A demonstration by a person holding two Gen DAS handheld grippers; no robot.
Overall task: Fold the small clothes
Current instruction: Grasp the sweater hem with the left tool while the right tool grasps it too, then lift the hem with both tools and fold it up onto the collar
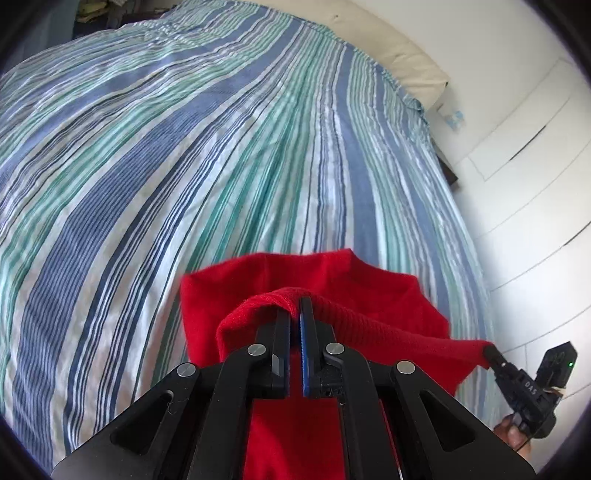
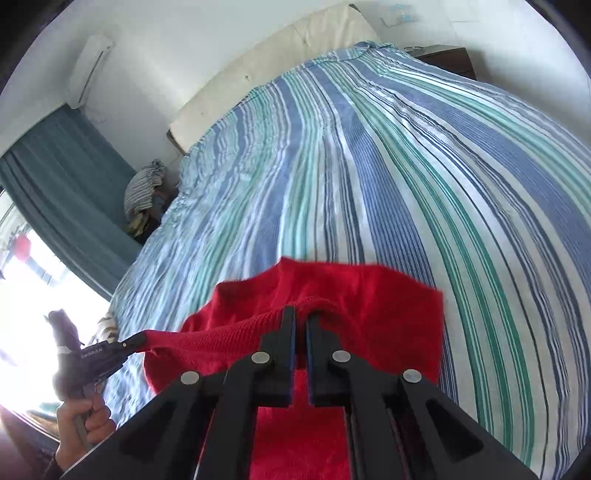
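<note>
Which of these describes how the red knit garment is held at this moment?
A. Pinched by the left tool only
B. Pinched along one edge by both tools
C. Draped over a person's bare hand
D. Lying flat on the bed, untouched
B: the left tool and the right tool each clamp the ribbed edge of the red garment, which stretches between them above the striped bed.

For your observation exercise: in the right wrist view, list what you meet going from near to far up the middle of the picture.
right gripper → red knitted garment → striped bedspread → cream headboard → white wall
</note>
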